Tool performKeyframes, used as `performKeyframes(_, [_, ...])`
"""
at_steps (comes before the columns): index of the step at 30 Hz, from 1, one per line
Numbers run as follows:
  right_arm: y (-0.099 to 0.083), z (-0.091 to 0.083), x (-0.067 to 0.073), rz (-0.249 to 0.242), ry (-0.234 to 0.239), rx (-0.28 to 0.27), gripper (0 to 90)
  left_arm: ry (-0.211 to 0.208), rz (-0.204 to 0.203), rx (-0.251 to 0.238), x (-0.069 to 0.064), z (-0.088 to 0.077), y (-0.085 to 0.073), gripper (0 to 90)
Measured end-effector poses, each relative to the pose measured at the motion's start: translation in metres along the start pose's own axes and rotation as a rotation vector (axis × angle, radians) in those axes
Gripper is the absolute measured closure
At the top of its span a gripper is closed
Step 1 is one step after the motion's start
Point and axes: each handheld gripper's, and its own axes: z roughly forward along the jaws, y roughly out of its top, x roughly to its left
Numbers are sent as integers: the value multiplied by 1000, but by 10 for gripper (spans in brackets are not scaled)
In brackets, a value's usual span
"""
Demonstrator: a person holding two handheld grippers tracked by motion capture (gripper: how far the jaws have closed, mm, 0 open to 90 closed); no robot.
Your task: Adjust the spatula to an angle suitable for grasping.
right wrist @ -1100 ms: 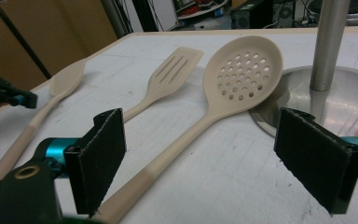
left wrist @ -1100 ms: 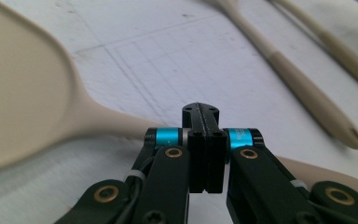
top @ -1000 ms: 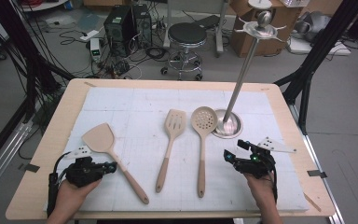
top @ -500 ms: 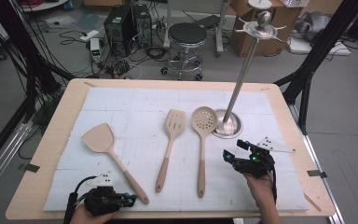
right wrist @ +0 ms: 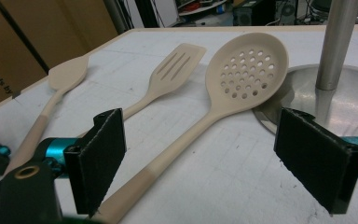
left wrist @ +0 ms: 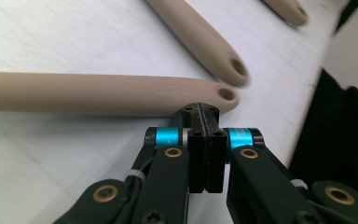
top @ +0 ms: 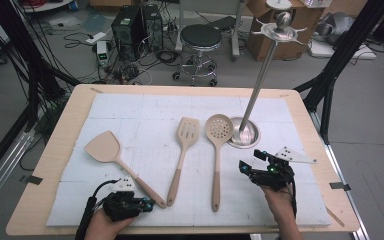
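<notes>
Three beige utensils lie side by side on the white mat: a solid spatula (top: pixel 105 147), a slotted spatula (top: pixel 187 132) and a perforated skimmer (top: pixel 218 127). My left gripper (top: pixel 147 204) sits near the front edge, pointing at the end of the solid spatula's handle. In the left gripper view its jaws are pressed together with nothing between them, and the tips (left wrist: pixel 204 109) sit right at the handle (left wrist: pixel 98 93) near its hanging hole. My right gripper (top: pixel 251 161) stands open beside the skimmer's handle. Its pads (right wrist: pixel 98 158) frame the skimmer (right wrist: pixel 247 65) without touching it.
A steel stand with a round base (top: pixel 245 134) and a tall pole rises right of the skimmer's bowl, close to my right gripper. The wooden table's front edge (top: pixel 180 227) runs just under both hands. A stool and cables are on the floor beyond.
My left hand has slid toward the front edge and to the right, bringing its shut jaws to the end of the solid spatula's handle. The right gripper has stayed put.
</notes>
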Motion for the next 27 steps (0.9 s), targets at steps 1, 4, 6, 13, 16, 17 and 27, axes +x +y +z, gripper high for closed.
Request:
performKeyframes(1, [0,0,0,0,-1,-2,159,4,-6,-5,3,0,2,899])
performKeyframes(4, [0,-1,-1,4,-1,-2,159,35,-4,-15,10,0,5,899])
performKeyframes(6, [0,0,-1,2,0,-2,159,47,-15,-23,15,-1,7,899])
performKeyframes(13, [0,0,0,0,1,4,159,84,-32,-42,29,3,16,900])
performKeyframes(16, [0,0,0,1,1,3,160,103,-30,-50,34,6,22,899])
performKeyframes(17, [0,0,0,1,1,3,159,101,-35,-57,35,7,24,900])
performKeyframes(27, [0,0,-1,2,0,-1,159,119,-45,-57,38,12,35,899])
